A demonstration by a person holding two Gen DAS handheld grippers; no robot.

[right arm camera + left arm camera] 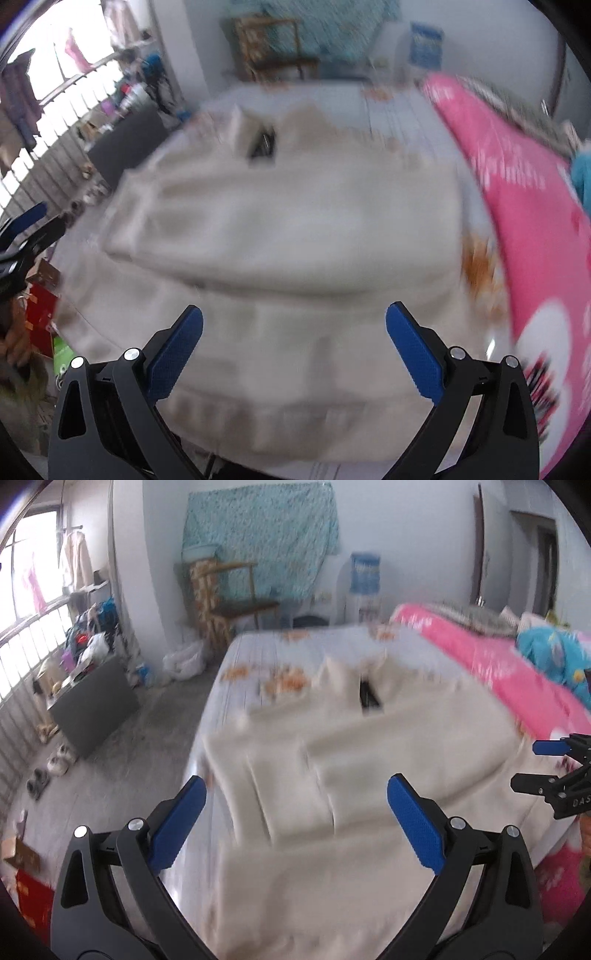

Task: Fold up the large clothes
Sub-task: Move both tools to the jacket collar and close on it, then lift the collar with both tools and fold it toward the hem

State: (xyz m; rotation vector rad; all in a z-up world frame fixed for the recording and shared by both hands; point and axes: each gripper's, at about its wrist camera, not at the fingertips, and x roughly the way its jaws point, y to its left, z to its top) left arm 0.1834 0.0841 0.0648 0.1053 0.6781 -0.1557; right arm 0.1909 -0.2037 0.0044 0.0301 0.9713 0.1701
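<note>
A large cream garment (351, 746) lies spread on the bed, with a dark patch at its collar end (369, 696); it also fills the right wrist view (295, 229). My left gripper (295, 805) is open and empty, above the garment's near edge. My right gripper (293, 328) is open and empty, above the garment's near part. The right gripper also shows at the right edge of the left wrist view (546, 768), and the left gripper at the left edge of the right wrist view (33, 225). Both views are blurred.
The bed has a pale patterned sheet (258, 653) and a pink quilt (517, 679) along its right side. A wooden chair (229, 598), a water dispenser (364, 583), a dark cabinet (96, 705) and shoes on the floor (48, 771) stand to the left and behind.
</note>
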